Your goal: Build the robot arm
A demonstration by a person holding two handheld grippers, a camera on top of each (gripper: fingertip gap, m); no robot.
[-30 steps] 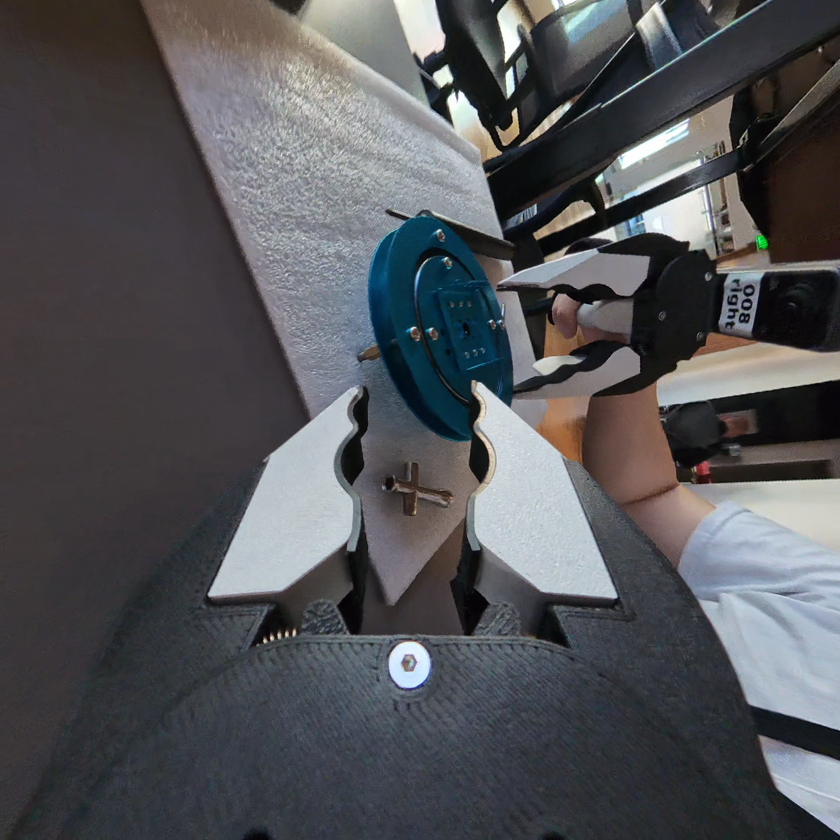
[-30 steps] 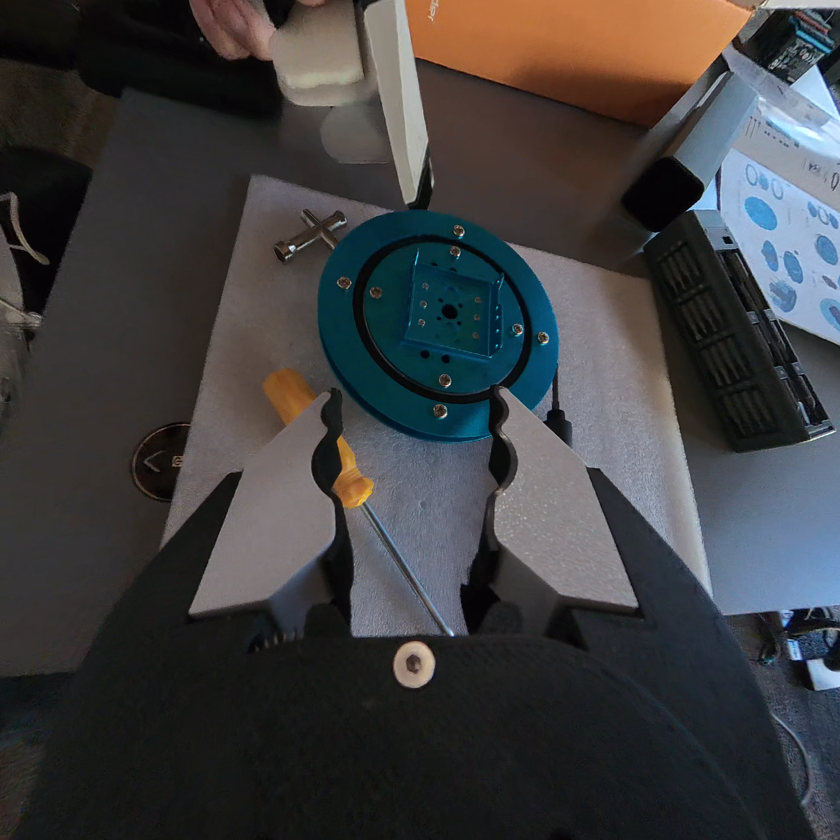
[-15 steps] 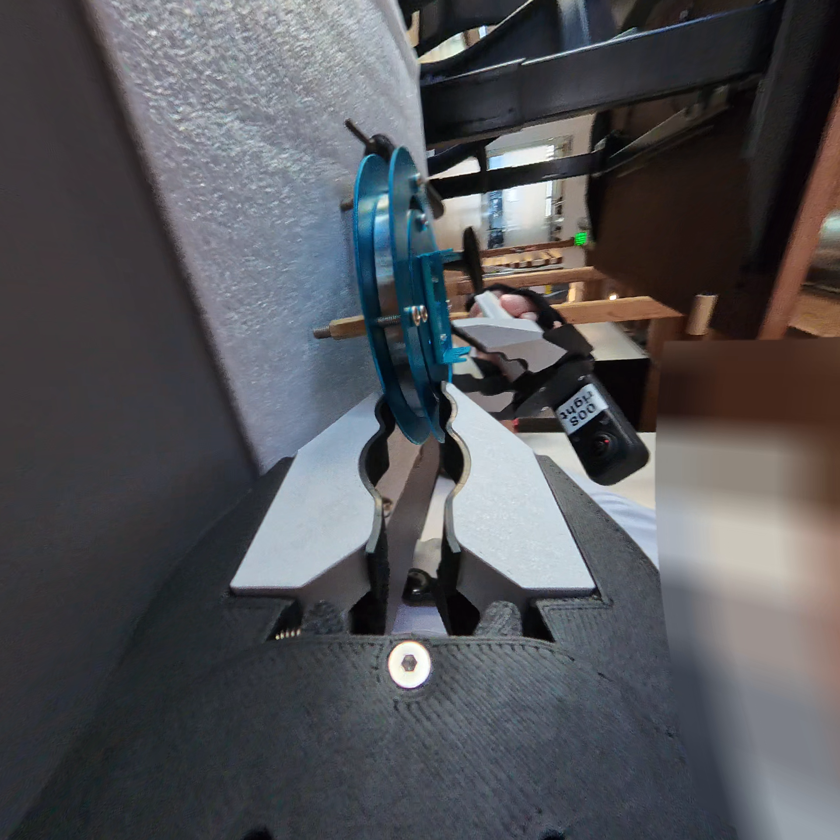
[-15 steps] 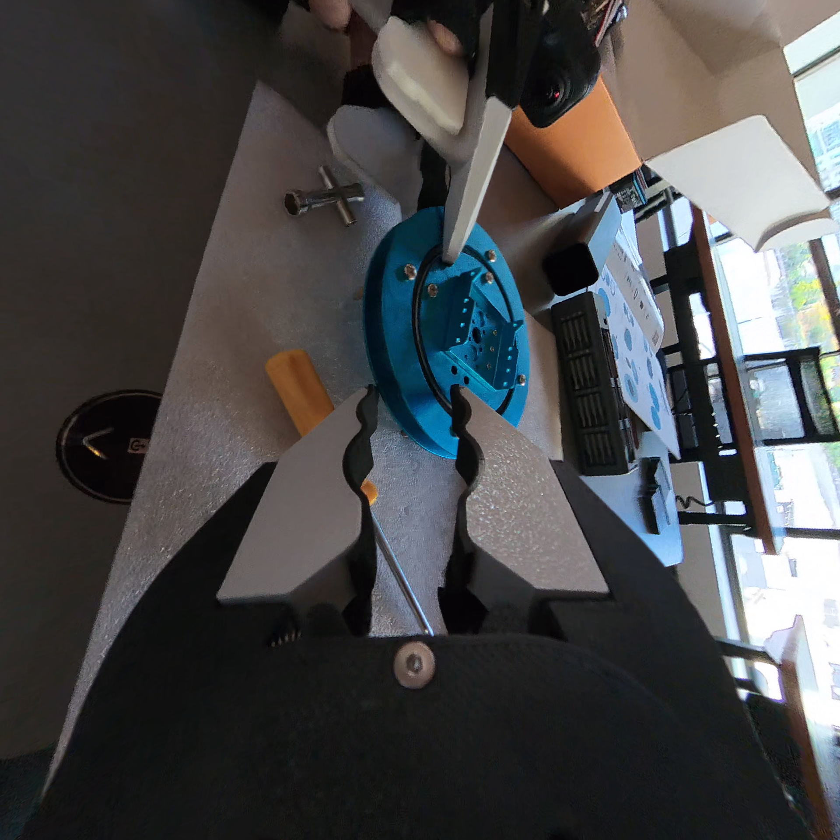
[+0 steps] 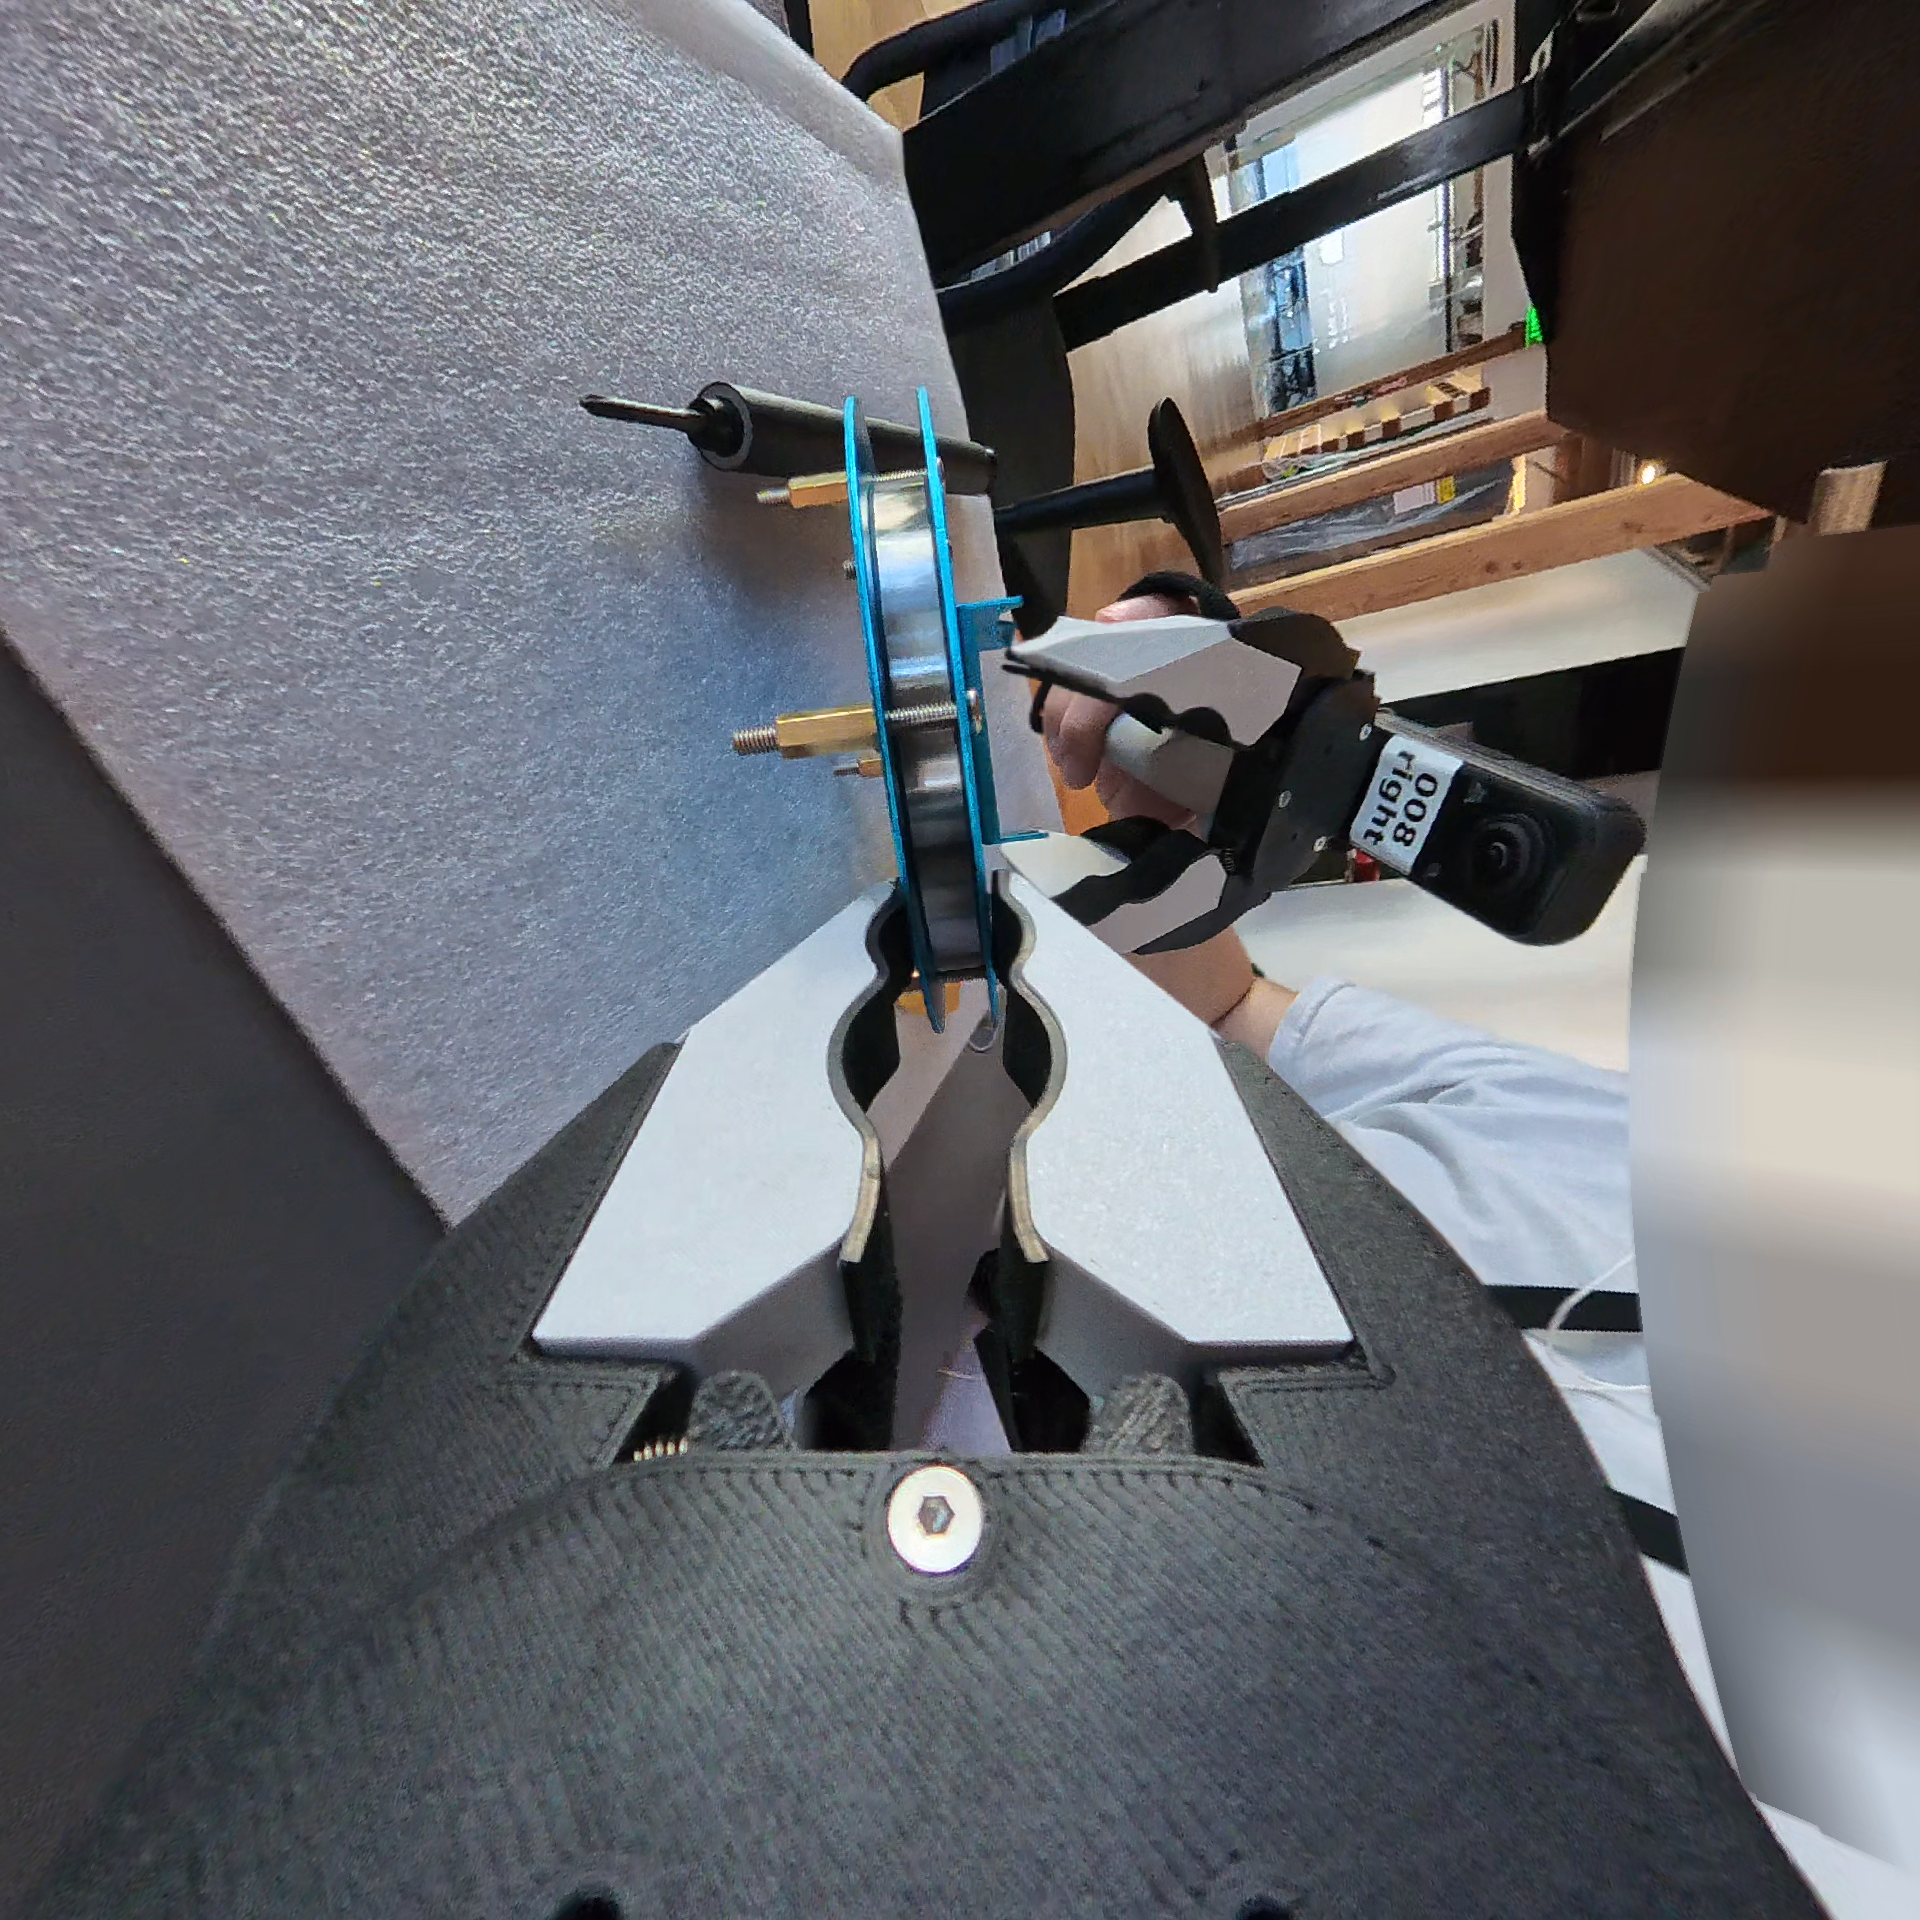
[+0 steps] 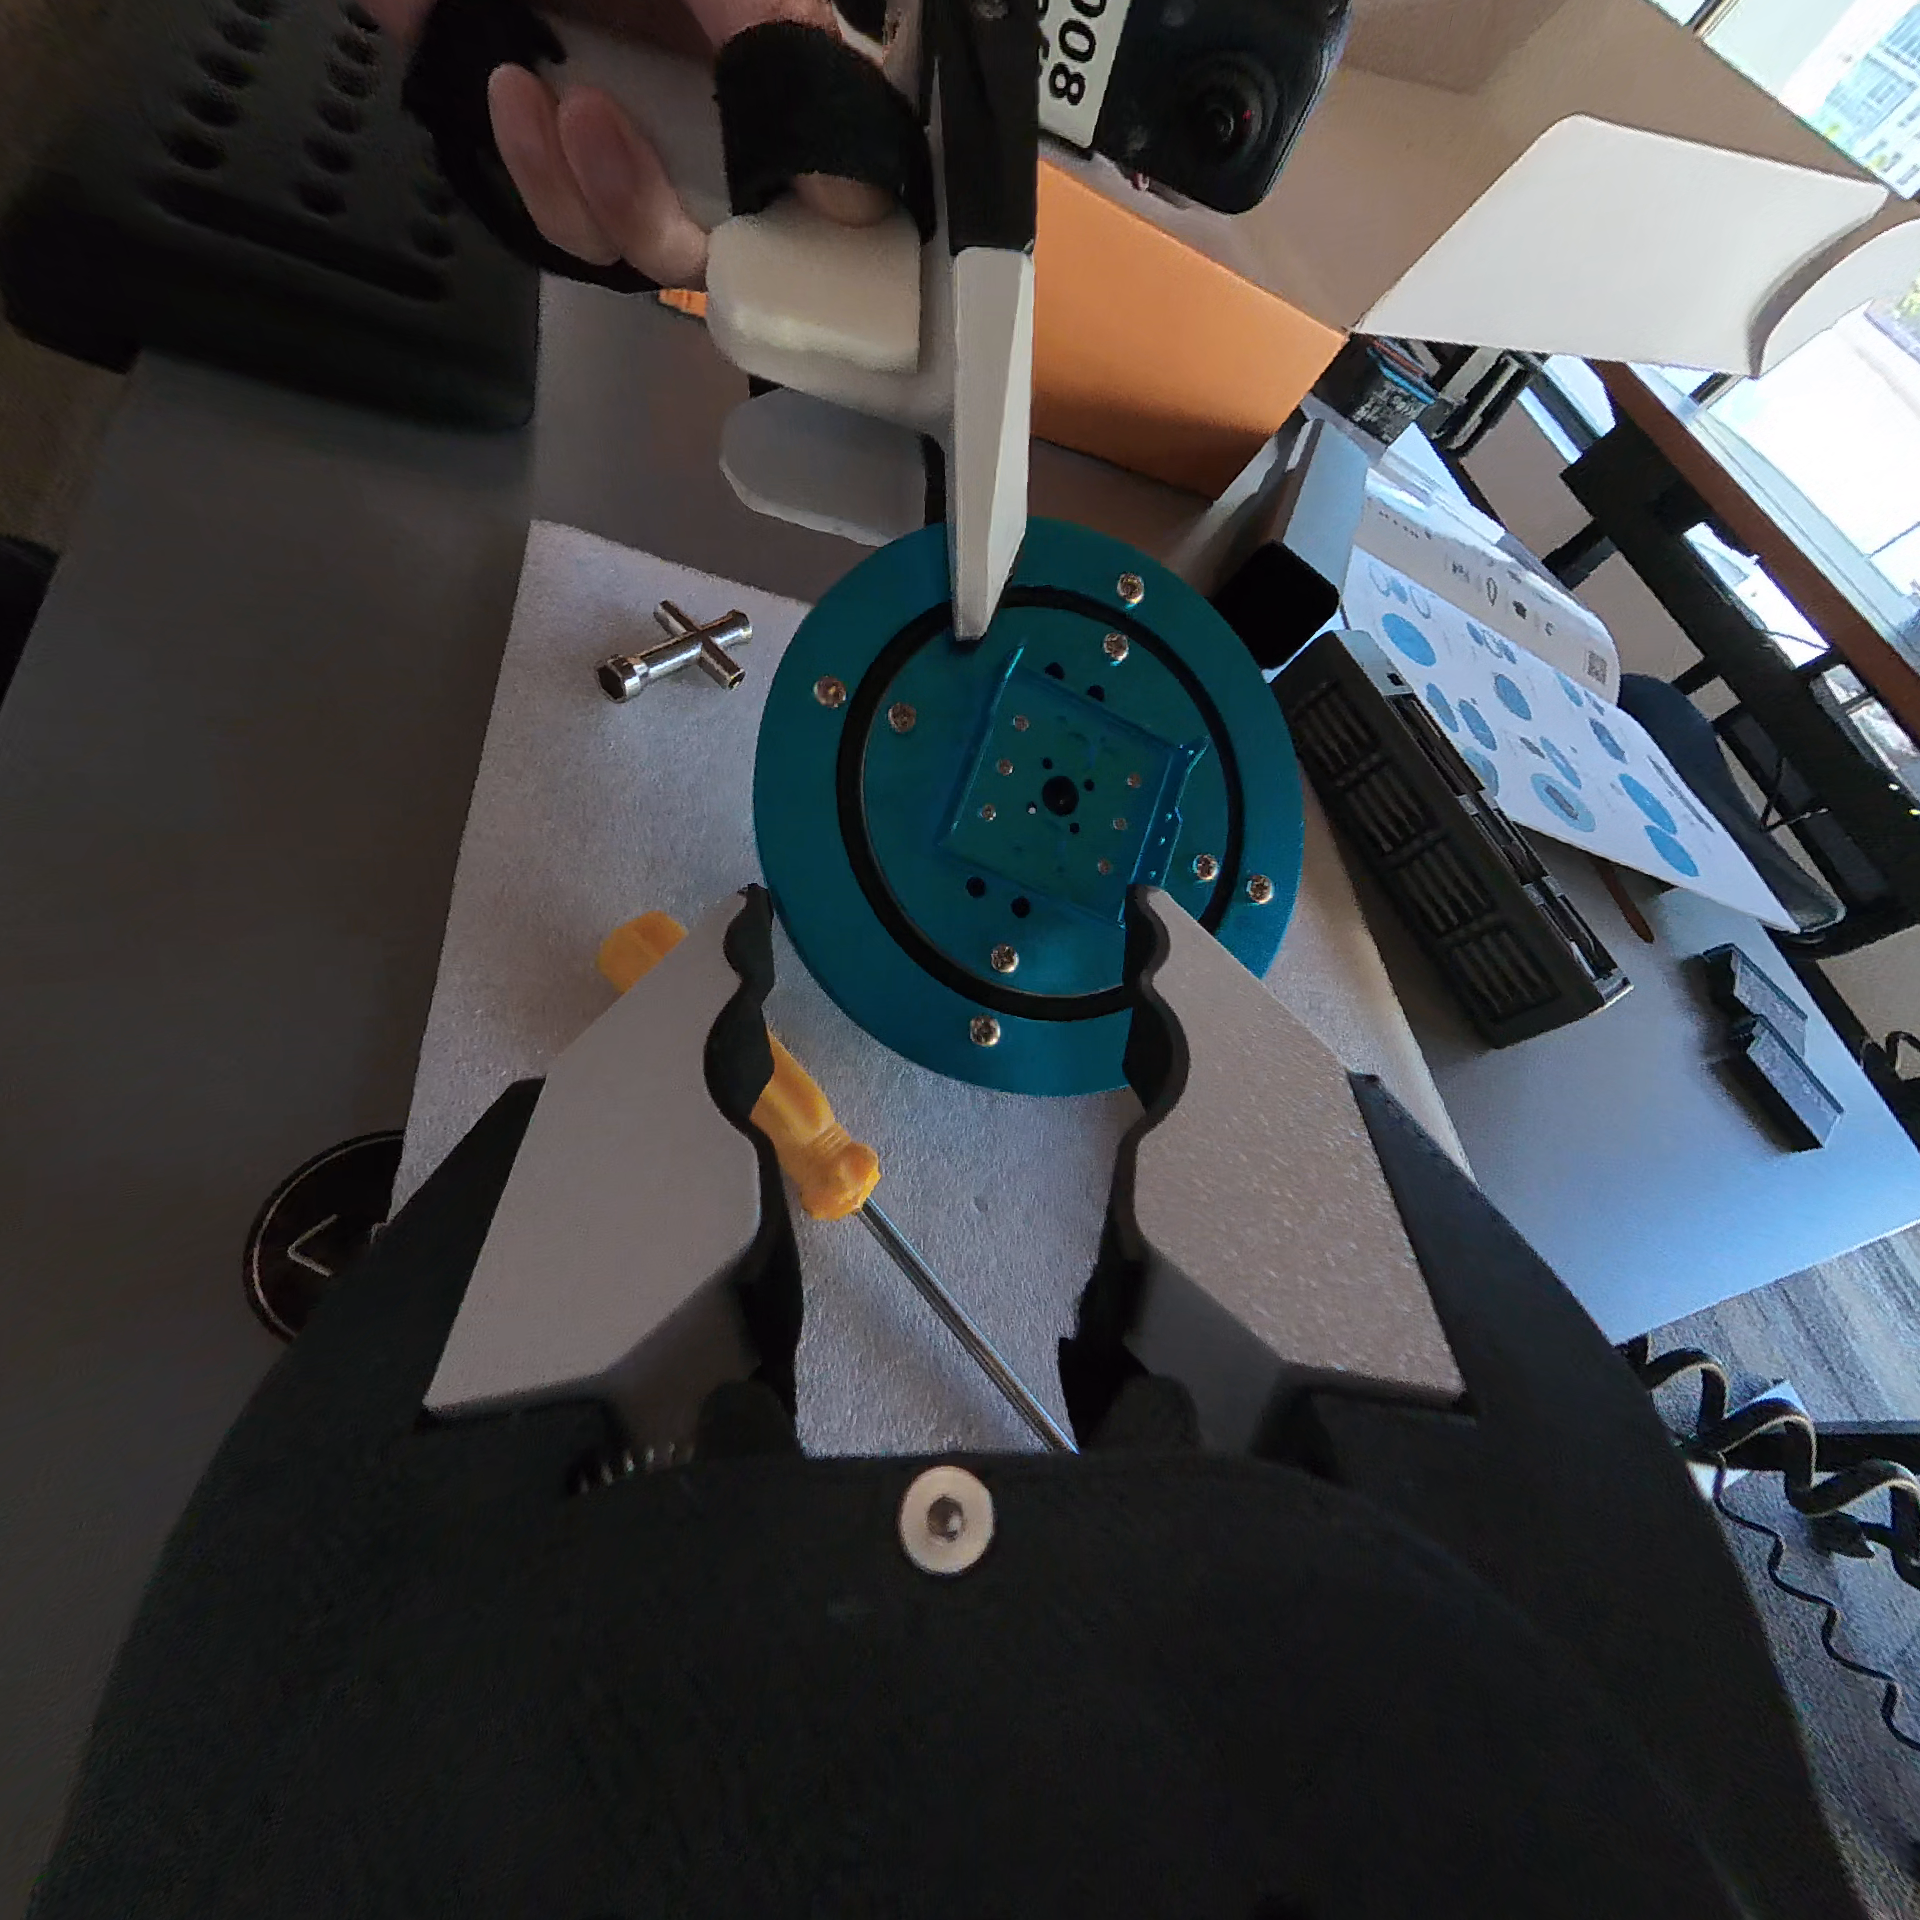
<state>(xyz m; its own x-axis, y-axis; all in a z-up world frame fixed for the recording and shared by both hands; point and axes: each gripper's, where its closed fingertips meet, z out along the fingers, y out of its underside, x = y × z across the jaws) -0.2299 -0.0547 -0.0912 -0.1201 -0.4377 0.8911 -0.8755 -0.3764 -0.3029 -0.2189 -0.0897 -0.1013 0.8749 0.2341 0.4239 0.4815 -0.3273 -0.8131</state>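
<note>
Pinching blue disc assembly (image 5: 928, 727) edge: left hand-held gripper (image 5: 943, 935); right hand-held gripper (image 6: 940, 914) spread wide.

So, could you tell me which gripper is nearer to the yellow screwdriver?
Right. The right gripper hangs open just above the yellow screwdriver, its handle partly under one finger. The left gripper is across the blue disc, shut on its far rim.

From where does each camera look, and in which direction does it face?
Left wrist view: sits on the left gripper, rolled sideways, facing along the foam pad at the blue disc edge-on; the right gripper and a hand show beyond.
Right wrist view: sits on the right gripper, looking down at the disc's face; the left gripper shows opposite.
Shared: disc, pad, both grippers.
</note>
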